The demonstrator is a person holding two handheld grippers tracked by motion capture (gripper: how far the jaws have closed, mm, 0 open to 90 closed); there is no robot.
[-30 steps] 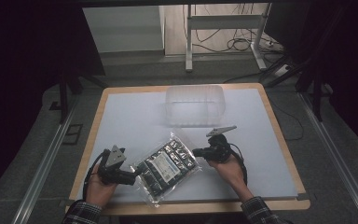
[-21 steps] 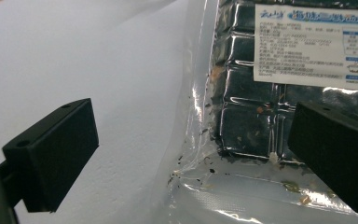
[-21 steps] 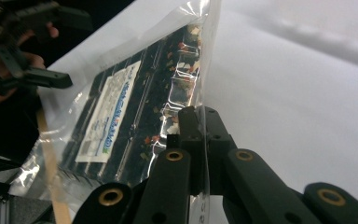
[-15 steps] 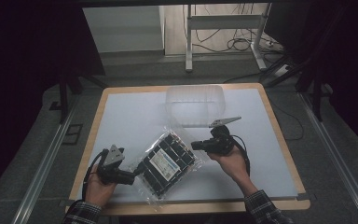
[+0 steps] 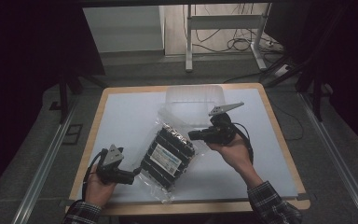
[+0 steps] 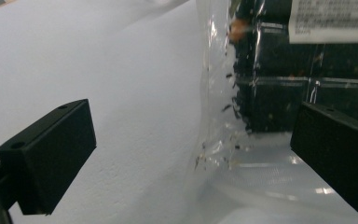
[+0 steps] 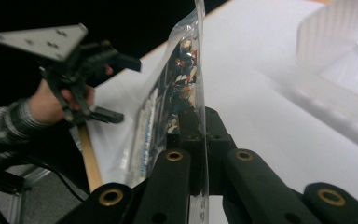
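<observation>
White-topped table [image 5: 121,121] with a wooden rim. A clear plastic container [image 5: 195,100] rests on it near the far edge; a clear bag of dark packets [image 5: 168,156] has its near end on the surface.

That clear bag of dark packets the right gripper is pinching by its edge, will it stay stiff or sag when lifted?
Likely floppy: the bag is thin clear film, and it bends where the right gripper pinches its edge. The dark packets look dense, so the low end will probably drag. The glossy film may slip.
</observation>
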